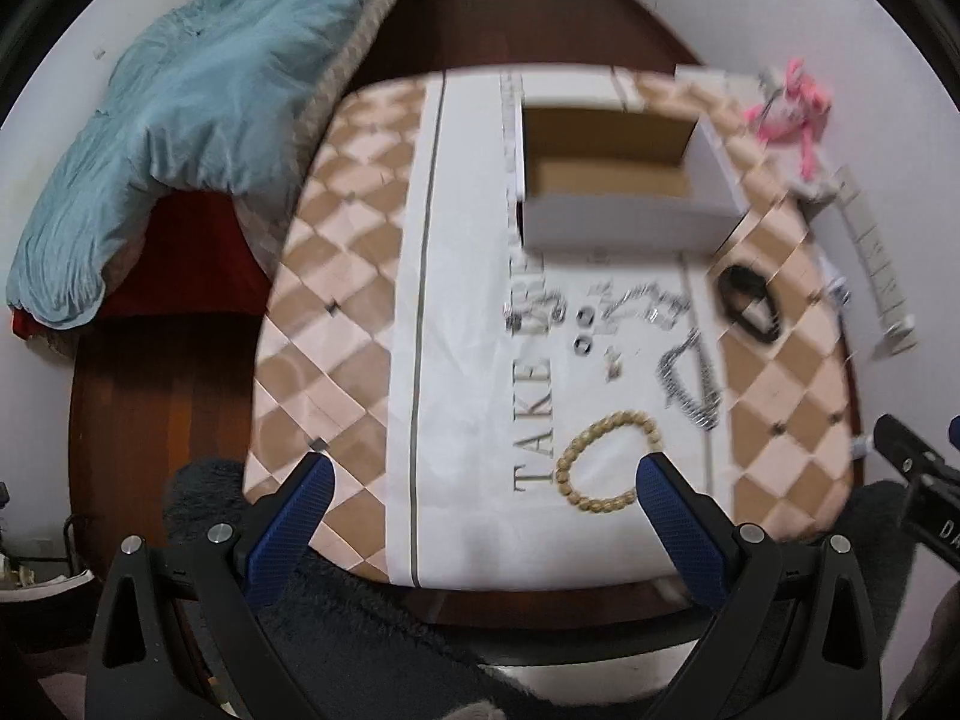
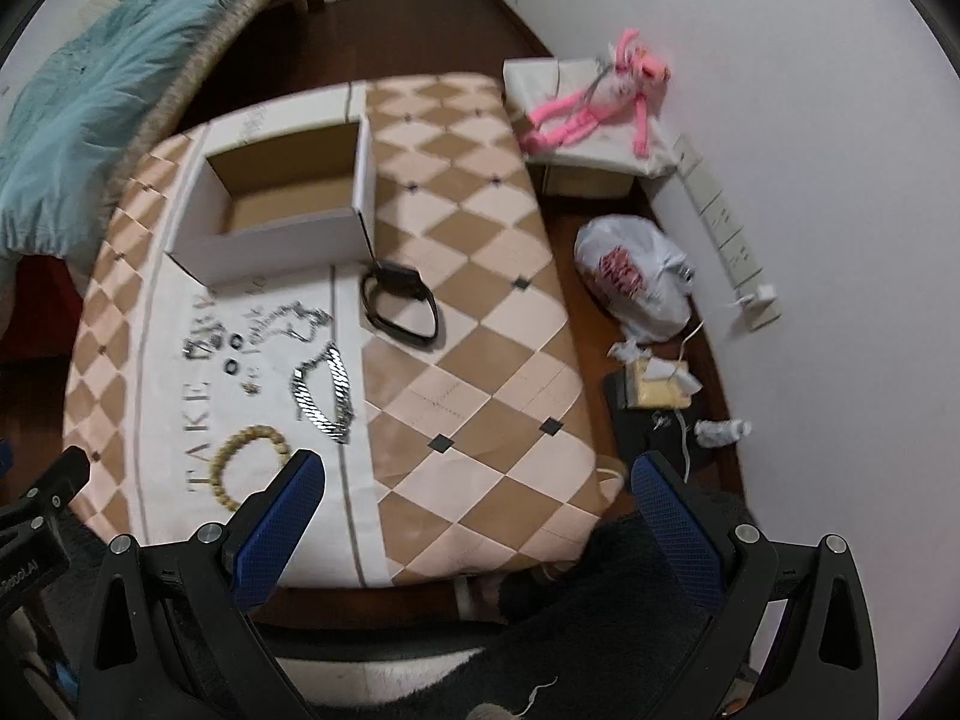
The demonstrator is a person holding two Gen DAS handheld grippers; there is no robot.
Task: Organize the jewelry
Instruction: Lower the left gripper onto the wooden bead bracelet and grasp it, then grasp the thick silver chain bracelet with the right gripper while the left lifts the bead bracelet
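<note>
1. Landmark: an open white cardboard box, empty, stands on the far part of the tabletop, which is covered in a tan-and-pink diamond pattern with a white cloth printed "TAKE" laid over it.
2. All jewelry lies on the white cloth, on the near side of the box, none inside it.
3. Wooden bead bracelet: farthest from the box, at the near end of the cloth.
4. Silver chain bracelet: between the bead bracelet and the box.
5. Two small dark rings and a tangle of thin silver chain: just before the box's near wall; detail blurred.
6. Black watch: on the diamond pattern, off the cloth, near the box's right near corner.
7. Left gripper: jaws wide apart, holding nothing, above the tabletop's near edge; its right finger overlaps the bead bracelet in view, contact cannot be told.
8. Right gripper: jaws wide apart, empty, above the near right corner of the tabletop.
9. Pink plush toy: on a small white stand to the right of the box, off the tabletop.
</note>
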